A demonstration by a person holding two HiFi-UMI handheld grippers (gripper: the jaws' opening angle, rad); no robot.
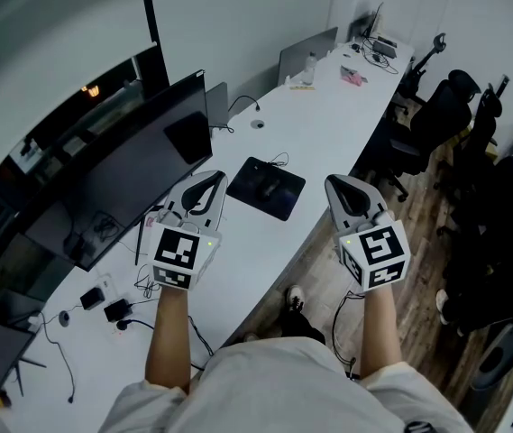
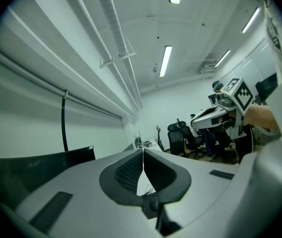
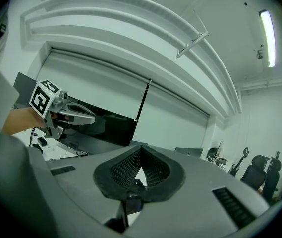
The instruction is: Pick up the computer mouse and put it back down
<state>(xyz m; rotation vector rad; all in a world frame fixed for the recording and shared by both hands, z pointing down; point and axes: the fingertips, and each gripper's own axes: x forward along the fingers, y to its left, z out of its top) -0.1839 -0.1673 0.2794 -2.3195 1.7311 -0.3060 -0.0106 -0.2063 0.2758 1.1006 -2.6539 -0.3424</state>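
Both closed, left claw, right claw, mouse on pad

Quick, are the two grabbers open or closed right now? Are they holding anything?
Left gripper: closed, holding nothing.
Right gripper: closed, holding nothing.

Head camera sits high, staring steeply down the long white counter, hands close below. Left gripper view runs level along its own jaws toward the far end, catching the right gripper on its right. Right gripper view mirrors it, with the left gripper on its left. Both share the far office chairs.
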